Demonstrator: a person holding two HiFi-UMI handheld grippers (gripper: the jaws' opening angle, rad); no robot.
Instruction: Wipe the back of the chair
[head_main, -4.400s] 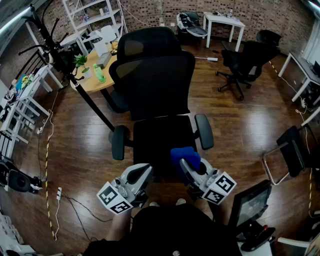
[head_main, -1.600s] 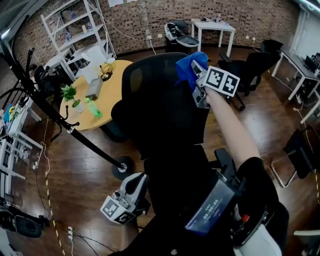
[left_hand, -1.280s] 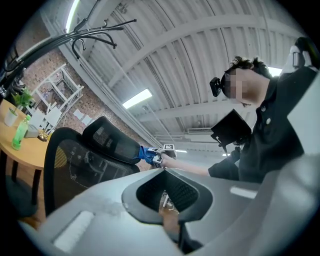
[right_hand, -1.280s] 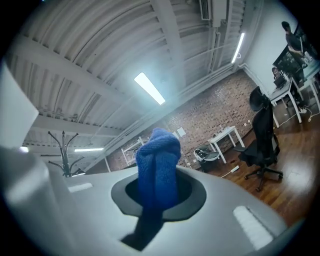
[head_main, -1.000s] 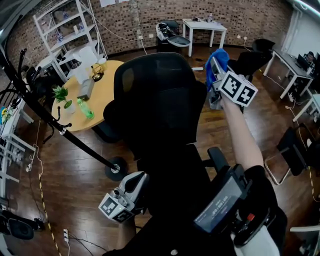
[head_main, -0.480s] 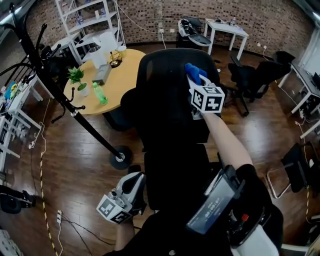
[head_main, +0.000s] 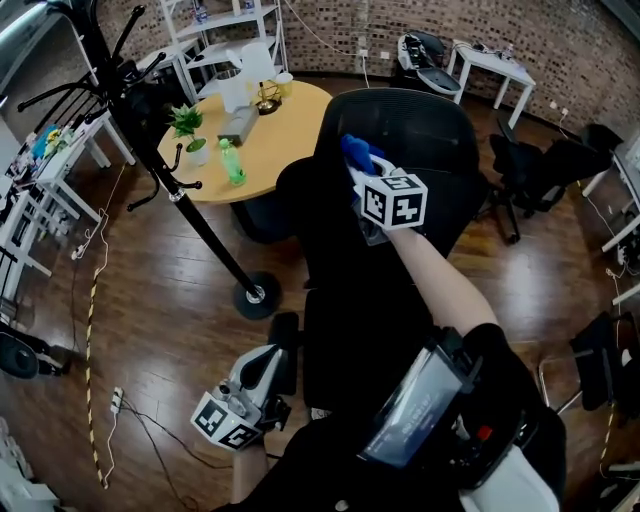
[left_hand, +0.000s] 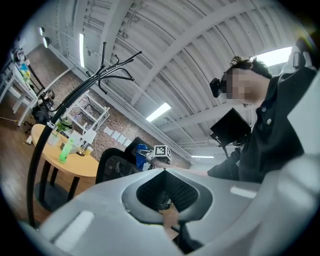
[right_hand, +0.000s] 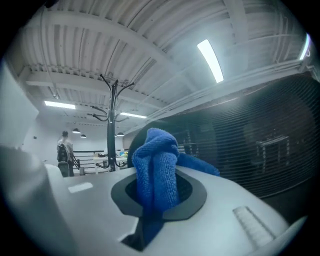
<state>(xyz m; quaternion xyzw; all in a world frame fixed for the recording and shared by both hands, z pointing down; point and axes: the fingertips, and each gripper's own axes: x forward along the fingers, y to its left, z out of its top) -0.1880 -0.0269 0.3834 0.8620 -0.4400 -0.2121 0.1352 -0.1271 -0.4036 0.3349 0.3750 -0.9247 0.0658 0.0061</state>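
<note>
Black mesh-backed office chair (head_main: 430, 140) stands mid-floor, backrest upright, seat on the side nearer the person, so the front face of the backrest is turned toward the head camera. Right gripper (head_main: 365, 178), on an outstretched bare forearm, is raised to the upper left part of that backrest. In the right gripper view its jaws are clamped on a bunched blue microfibre cloth (right_hand: 157, 165). The cloth's long axis runs along the jaws: the bundle sticks out beyond the tips and one fold trails off right toward the dark mesh (right_hand: 260, 145) just beside it. In the head view the cloth (head_main: 357, 152) points up and left from the gripper and overlaps the backrest. It looks pressed to the mesh, but contact cannot be confirmed. Left gripper (head_main: 272, 358) is low at the person's left side, well apart from the backrest and beside the seat's left edge. In the left gripper view its jaws are closed together with nothing between them (left_hand: 165, 172), aimed upward toward the ceiling. A round light-wood table (head_main: 270, 140) stands left of the chair, carrying a green bottle (head_main: 233, 163) and a small potted plant (head_main: 188, 120). A black coat stand (head_main: 200, 225) stands in front of the table.
</note>
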